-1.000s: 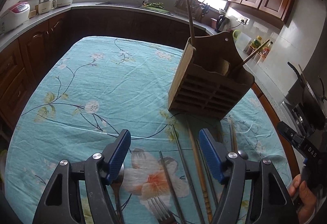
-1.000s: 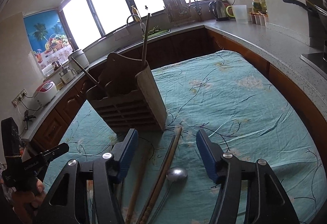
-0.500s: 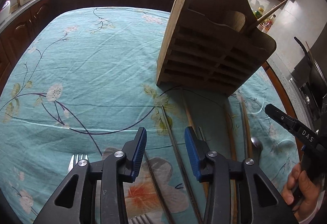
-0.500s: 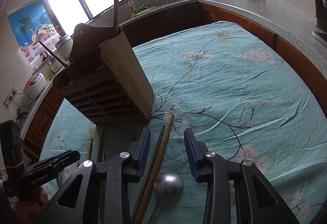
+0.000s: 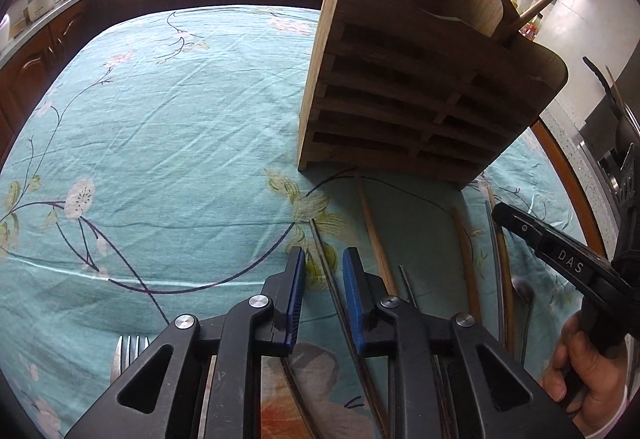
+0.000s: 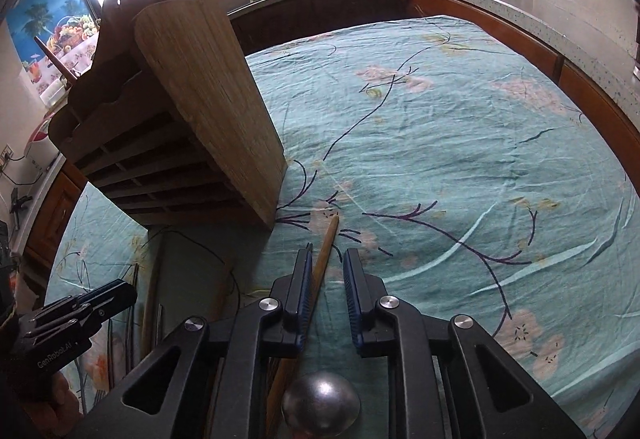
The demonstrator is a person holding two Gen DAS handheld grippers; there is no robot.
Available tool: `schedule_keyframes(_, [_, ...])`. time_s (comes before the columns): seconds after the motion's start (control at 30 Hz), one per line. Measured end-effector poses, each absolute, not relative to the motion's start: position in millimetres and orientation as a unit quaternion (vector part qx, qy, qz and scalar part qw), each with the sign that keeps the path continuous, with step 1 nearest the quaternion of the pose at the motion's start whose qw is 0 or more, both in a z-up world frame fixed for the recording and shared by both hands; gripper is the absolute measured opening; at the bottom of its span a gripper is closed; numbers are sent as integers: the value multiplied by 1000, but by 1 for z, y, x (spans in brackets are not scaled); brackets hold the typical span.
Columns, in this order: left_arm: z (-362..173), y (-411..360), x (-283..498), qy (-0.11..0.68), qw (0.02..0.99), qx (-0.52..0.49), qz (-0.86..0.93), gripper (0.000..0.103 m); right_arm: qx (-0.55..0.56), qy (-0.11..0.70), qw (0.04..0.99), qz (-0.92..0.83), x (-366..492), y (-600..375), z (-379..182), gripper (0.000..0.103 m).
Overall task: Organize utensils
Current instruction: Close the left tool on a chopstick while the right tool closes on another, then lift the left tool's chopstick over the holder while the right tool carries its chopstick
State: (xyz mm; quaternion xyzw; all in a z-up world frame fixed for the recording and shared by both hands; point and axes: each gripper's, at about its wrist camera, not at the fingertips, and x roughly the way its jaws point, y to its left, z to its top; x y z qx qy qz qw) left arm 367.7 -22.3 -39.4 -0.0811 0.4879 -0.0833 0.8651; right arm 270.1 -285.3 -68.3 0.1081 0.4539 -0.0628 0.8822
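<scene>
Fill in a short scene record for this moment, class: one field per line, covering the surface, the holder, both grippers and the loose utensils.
surface: floral tablecloth
holder: wooden utensil holder standing on the cloth, a stick leaning out of it
left gripper: jaws closing, a dark metal chopstick between them, not yet pinched
right gripper: jaws closing, a wooden chopstick between them, gap still visible
loose utensils: fork, spoon, more chopsticks lying near the holder

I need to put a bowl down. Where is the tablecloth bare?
Bare: the tablecloth left of the wooden utensil holder, and the stretch to its right, toward the counter. Crowded: the strip before the holder, with chopsticks, fork and spoon.
</scene>
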Motion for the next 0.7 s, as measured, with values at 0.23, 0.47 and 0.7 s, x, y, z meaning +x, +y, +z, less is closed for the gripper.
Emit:
schedule_keyframes(0.23, [-44,-32,369,485,868,-66,-85,5,66,458,884,-70,276,-274,-70,16])
schedule_keyframes(0.47, [-45,-29,371,485,866,-82,-92,3,99,452,884,-68,274,-281,-69,8])
schedule_keyframes(0.7, [-32,-16,361,468,869,-118,-106,3,152,414,896,-43,256,-284,-43,7])
